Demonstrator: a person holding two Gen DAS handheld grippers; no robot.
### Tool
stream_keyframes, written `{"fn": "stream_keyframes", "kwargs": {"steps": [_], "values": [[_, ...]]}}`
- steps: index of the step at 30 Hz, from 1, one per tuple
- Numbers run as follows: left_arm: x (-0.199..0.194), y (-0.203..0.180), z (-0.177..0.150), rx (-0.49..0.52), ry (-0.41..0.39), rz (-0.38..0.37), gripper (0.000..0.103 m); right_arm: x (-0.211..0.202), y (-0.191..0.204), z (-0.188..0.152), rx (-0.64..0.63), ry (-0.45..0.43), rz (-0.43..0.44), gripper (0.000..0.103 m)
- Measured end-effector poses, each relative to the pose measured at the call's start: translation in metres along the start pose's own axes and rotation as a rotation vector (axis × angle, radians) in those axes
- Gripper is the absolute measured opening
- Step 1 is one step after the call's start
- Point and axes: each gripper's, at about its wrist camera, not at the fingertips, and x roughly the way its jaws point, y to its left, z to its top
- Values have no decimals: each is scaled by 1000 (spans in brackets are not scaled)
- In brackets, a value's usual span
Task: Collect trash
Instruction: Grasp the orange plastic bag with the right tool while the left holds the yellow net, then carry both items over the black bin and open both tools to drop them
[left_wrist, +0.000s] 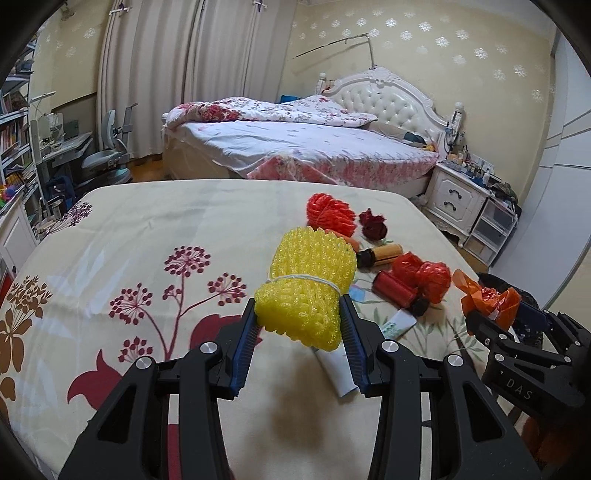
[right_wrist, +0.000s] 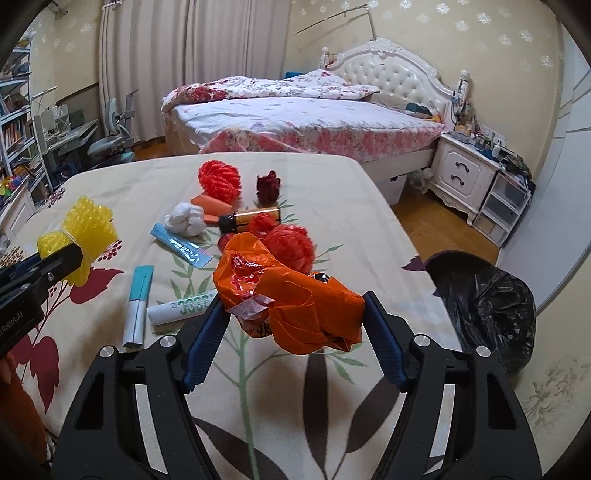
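My left gripper (left_wrist: 298, 306) is shut on a yellow foam net roll (left_wrist: 310, 266) tied with white string, held above the flowered bedspread (left_wrist: 147, 229). My right gripper (right_wrist: 293, 302) is shut on a crumpled orange plastic bag (right_wrist: 295, 295), also lifted off the bedspread. In the right wrist view the yellow roll (right_wrist: 88, 225) shows at the left edge. Loose trash lies on the bedspread: a red foam net (right_wrist: 219, 181), a dark red crumple (right_wrist: 267, 186), a white net ball (right_wrist: 186, 218), a brown bottle (right_wrist: 251, 218), a blue wrapper (right_wrist: 181, 245) and two tubes (right_wrist: 138, 306).
A black trash bag (right_wrist: 491, 306) stands open off the bedspread's right edge. Behind are a bed with a floral quilt (right_wrist: 295, 122), a white nightstand (right_wrist: 465, 173), curtains, and a desk with a chair (right_wrist: 110, 140) at the left.
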Motion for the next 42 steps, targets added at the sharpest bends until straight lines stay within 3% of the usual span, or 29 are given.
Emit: {"fn": "stream_keyframes", "kwargs": {"steps": [12,24,34,42], "values": [[18,-96,21,115,-32,-165,44,-9,-107,3,167,-48,-208,71],[59,-200,27,251,-17,-290,44,22,-205,-13,326,-23,-361,71],[106,-266,19,348,46,-327,44,57,-251,-25,420,24,-407,71],[129,-293,15,406,67,-320,44,73,-267,-29,458,33,-438,71]]}}
